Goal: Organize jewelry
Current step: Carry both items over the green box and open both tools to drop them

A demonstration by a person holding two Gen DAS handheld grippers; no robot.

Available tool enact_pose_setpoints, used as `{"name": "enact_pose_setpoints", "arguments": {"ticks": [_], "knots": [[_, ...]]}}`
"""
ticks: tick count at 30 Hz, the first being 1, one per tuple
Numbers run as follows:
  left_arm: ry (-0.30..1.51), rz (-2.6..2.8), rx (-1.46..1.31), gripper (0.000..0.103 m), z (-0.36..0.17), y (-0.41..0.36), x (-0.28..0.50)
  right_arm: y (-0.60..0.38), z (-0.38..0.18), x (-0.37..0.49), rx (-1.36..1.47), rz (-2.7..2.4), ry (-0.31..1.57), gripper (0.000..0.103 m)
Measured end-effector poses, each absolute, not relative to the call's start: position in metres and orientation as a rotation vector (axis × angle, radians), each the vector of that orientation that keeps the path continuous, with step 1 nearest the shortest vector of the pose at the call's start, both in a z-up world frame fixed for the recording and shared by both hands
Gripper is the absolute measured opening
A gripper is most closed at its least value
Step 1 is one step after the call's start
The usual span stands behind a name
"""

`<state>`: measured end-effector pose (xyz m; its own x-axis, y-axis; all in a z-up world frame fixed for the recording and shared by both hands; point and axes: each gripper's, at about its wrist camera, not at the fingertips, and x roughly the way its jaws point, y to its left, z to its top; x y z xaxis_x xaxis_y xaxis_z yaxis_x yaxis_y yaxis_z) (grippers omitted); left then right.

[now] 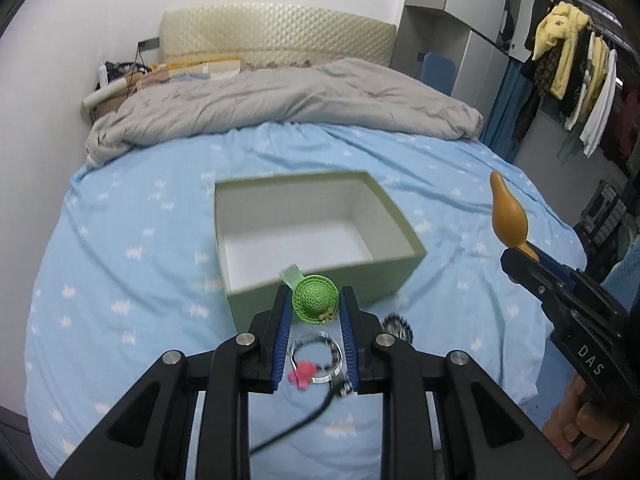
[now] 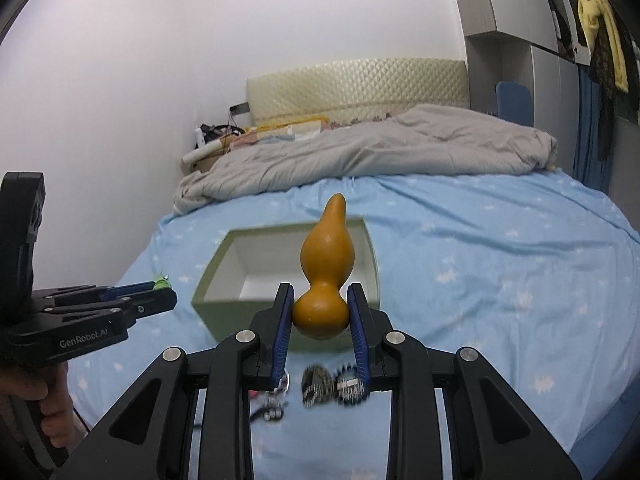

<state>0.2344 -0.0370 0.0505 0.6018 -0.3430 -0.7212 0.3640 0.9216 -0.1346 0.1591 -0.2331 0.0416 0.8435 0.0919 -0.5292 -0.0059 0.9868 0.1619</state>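
Where the blue sheet (image 1: 140, 208) spreads below a grey quilt (image 1: 280, 100), an open, empty box (image 1: 320, 276) sits mid-bed, with nothing above its mouth. On the sheet near the grippers lie a clear bangle (image 1: 316, 356), a pink clip (image 1: 303, 374), a black cord (image 1: 296, 428) and two dark toothed clips (image 2: 334, 388).

The left gripper (image 1: 314, 300) is narrowly closed on a green hat clip (image 1: 315, 300), held just before the box's near wall. The right gripper (image 2: 320, 312) pinches a gourd (image 2: 326, 272) by its lower bulb; its long axis runs upright, neck pointing up toward the headboard (image 2: 356, 88).
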Motion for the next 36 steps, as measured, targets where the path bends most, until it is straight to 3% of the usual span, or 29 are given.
{"name": "enact_pose_setpoints", "arguments": {"ticks": [13,25,36], "knots": [[0.881,-0.366,0.017,0.023,0.057,-0.039,0.308,-0.236,0.056,0.24,0.139,0.045,0.618,0.024],[1.028,-0.317,0.041,0.024,-0.003,-0.05,0.374,-0.233,-0.015,0.31,0.122,0.08,0.827,0.024],[1.077,-0.288,0.047,0.024,-0.034,-0.048,0.395,-0.232,-0.047,0.332,0.121,0.089,0.902,0.025]]}}
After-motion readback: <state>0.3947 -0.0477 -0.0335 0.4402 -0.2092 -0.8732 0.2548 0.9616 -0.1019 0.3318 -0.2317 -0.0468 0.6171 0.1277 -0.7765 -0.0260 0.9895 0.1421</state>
